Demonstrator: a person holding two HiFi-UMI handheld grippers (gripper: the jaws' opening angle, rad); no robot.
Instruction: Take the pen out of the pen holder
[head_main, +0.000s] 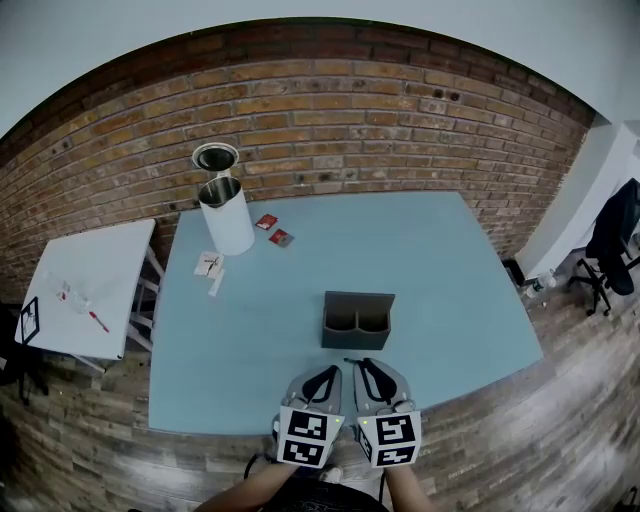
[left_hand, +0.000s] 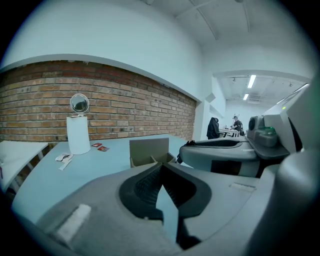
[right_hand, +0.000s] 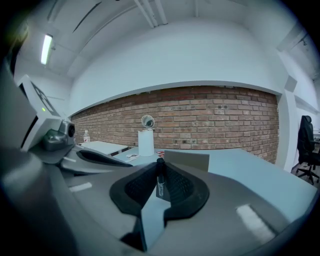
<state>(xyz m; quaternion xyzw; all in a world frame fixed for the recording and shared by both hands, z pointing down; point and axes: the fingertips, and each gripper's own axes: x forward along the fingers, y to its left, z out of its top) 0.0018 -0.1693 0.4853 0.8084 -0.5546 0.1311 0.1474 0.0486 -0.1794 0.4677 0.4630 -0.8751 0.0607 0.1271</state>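
Near one pen holder (head_main: 357, 336), right gripper (right_hand: 160, 169) apparently grips one pen (right_hand: 160, 185).

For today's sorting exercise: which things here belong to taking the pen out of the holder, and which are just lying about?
Job: pen in the right gripper; grey pen holder.
Lying about: white cylinder; round mirror; red packets; paper scraps.

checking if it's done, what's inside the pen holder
Both pockets of the pen holder look empty from above, though their floors are dark. The pen is clamped in the right gripper.
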